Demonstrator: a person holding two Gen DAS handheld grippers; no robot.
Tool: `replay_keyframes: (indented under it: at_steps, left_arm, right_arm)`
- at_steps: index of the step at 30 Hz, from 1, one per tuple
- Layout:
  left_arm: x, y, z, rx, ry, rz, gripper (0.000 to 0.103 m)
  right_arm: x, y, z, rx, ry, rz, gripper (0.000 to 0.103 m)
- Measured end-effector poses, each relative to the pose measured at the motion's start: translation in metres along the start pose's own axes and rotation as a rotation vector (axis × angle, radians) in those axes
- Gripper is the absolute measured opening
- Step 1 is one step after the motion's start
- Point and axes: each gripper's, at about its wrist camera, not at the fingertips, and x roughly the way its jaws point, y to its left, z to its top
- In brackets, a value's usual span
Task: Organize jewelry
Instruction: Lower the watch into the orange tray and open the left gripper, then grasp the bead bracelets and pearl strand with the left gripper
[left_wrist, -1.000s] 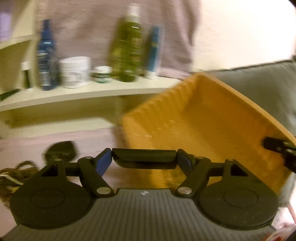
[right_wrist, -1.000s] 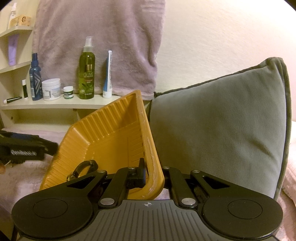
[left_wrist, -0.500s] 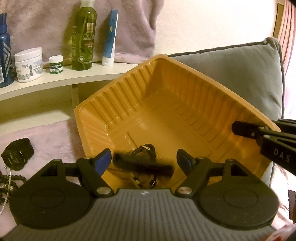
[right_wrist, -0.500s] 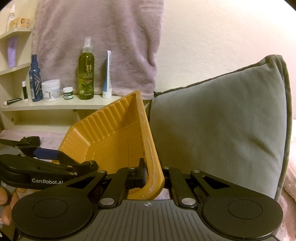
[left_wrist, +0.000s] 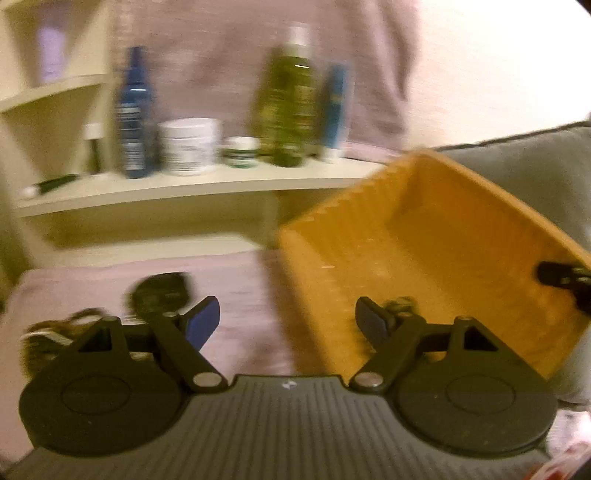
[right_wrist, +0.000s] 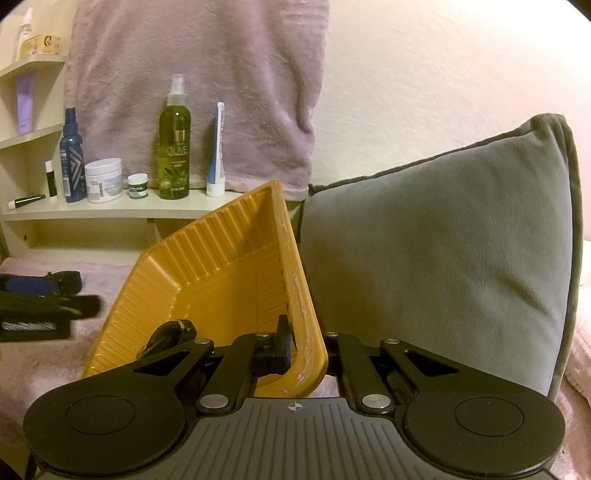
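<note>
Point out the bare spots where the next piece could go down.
Free: the upper floor of the orange tray, above the dark band lying at its low end; the pink cover between tray and black watch. Crowded: the beads at far left.

- Your ribbed orange tray (right_wrist: 207, 273) looked like smooth, slightly glossy plastic.
- Your grey cushion (right_wrist: 443, 240) was matt velvety cloth.
- The mauve towel (right_wrist: 192, 74) looked plush.
- Your right gripper (right_wrist: 306, 350) was matt black plastic.

A cream wall (right_wrist: 424, 74) rises behind a pale shelf (right_wrist: 110, 212) carrying bottles and jars, a mauve towel (right_wrist: 207, 81) hanging above it, beside a grey cushion (right_wrist: 443, 240) in warm light.
</note>
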Motion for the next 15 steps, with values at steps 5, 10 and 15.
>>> replay_keyframes:
  at_steps: [5, 10, 15]
  left_arm:
    - [-0.011, 0.036, -0.011, 0.012, 0.004, 0.134, 0.078]
    - [-0.013, 0.071, -0.025, 0.004, 0.038, 0.216, 0.074]
    - [-0.011, 0.1, -0.027, -0.027, 0.068, 0.272, 0.062]
  right_arm:
    - [0.0, 0.0, 0.0, -0.002, 0.0, -0.002, 0.006]
    - [0.001, -0.001, -0.001, -0.008, 0.004, -0.009, 0.006]
    - [0.002, -0.001, 0.0, -0.013, 0.003, -0.01, 0.006]
